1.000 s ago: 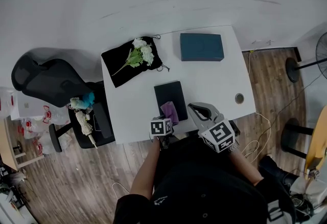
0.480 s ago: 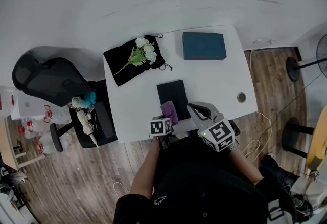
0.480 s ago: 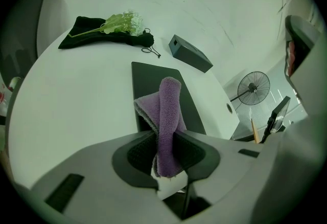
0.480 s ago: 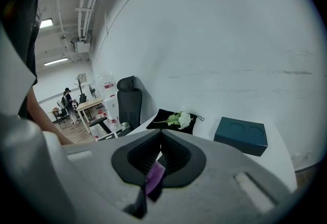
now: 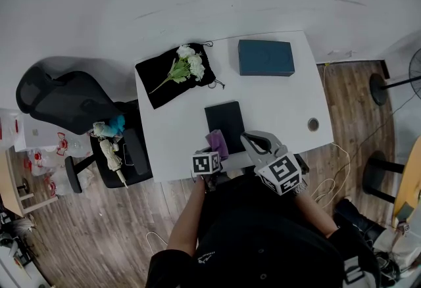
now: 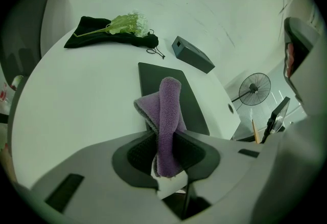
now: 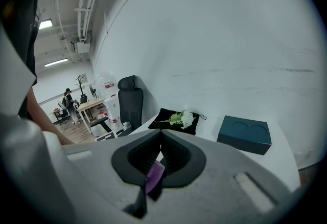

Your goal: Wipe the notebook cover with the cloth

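A black notebook (image 5: 225, 119) lies flat near the front of the white table (image 5: 177, 142). My left gripper (image 5: 216, 150) is shut on a purple fleece cloth (image 6: 168, 105). The cloth stands up between the jaws, and its far end droops onto the notebook's (image 6: 189, 100) near edge. In the head view the cloth (image 5: 218, 142) overlaps the notebook's front left corner. My right gripper (image 5: 255, 142) is held beside it, to the right of the notebook and above the table's front edge. Its jaws (image 7: 161, 138) are shut, tips meeting with nothing held; a bit of purple shows below them.
A black pouch (image 5: 172, 76) with white flowers (image 5: 189, 63) lies at the table's back left. A dark teal box (image 5: 266, 58) sits at the back right. A cable hole (image 5: 313, 124) is near the right edge. An office chair (image 5: 62, 101) stands left; a fan (image 6: 255, 87) stands on the floor.
The head view has drifted slightly, so the table sits a little further right in the picture. Both grippers and the cloth keep their places by the notebook.
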The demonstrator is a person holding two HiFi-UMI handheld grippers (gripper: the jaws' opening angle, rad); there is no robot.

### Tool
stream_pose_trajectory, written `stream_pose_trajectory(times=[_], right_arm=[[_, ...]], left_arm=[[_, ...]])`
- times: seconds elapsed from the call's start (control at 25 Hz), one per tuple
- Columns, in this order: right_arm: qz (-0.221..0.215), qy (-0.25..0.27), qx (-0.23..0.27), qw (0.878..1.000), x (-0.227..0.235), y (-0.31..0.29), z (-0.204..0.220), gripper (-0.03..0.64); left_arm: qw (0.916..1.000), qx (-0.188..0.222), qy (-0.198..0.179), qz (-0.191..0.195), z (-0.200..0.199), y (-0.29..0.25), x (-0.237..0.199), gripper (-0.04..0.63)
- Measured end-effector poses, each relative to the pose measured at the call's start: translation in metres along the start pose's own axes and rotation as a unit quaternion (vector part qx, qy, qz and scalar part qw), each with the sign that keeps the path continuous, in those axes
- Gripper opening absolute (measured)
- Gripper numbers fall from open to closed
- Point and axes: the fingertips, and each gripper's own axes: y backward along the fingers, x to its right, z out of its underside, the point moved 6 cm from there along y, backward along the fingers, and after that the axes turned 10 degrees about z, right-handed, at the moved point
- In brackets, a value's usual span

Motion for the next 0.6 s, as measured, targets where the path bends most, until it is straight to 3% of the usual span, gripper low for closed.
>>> stream_pose_trajectory(times=[0.6], right_arm=[[-0.015,0.003,-0.003,1.0,-0.008,-0.006,0.001,0.005]], left_arm=[[0.9997,0.01,0.016,-0.016,0.007,0.013,-0.011,0.097]])
